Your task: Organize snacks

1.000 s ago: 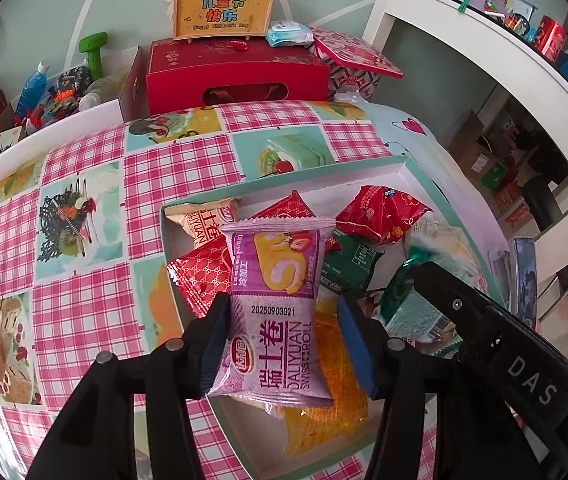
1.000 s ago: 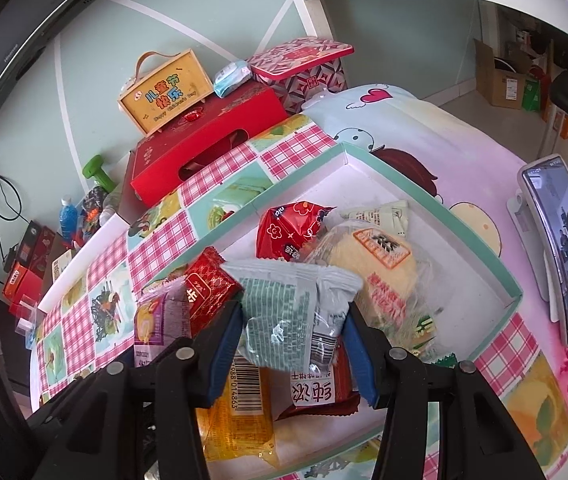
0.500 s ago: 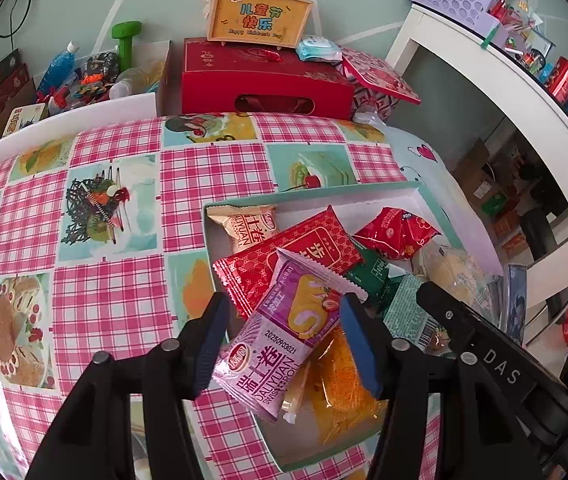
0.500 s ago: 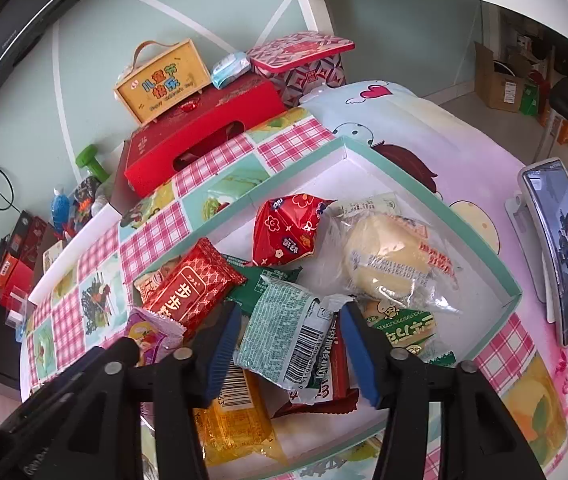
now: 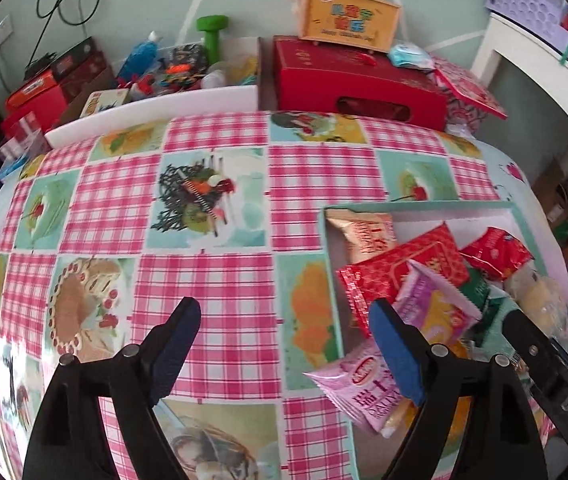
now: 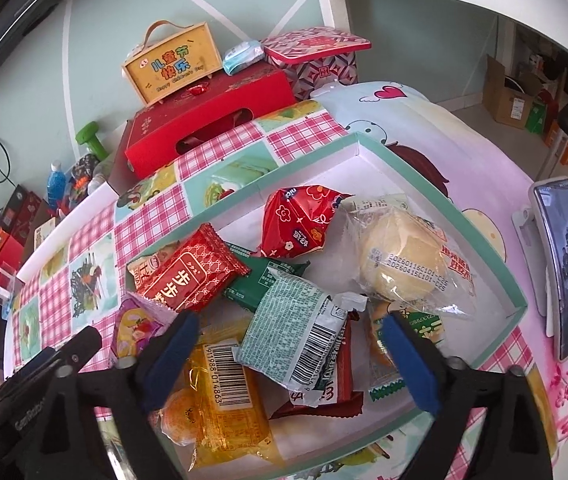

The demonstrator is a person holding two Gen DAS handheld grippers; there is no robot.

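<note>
A shallow box with a mint-green rim holds several snack packets. A pink-purple Swiss roll packet lies over the box's near-left rim. A grey-green packet with a barcode lies in the middle of the pile, between a red packet and a clear-wrapped bun. My left gripper is open and empty over the tablecloth, left of the box. My right gripper is open and empty just above the grey-green packet.
A checked pink tablecloth covers the table. A red gift box and a yellow case stand at the far edge. A phone on a stand is right of the box. Clutter lies at the back left.
Both grippers opened and let go. The Swiss roll packet dropped onto the box's rim and the left gripper moved left. The grey-green packet dropped into the box.
</note>
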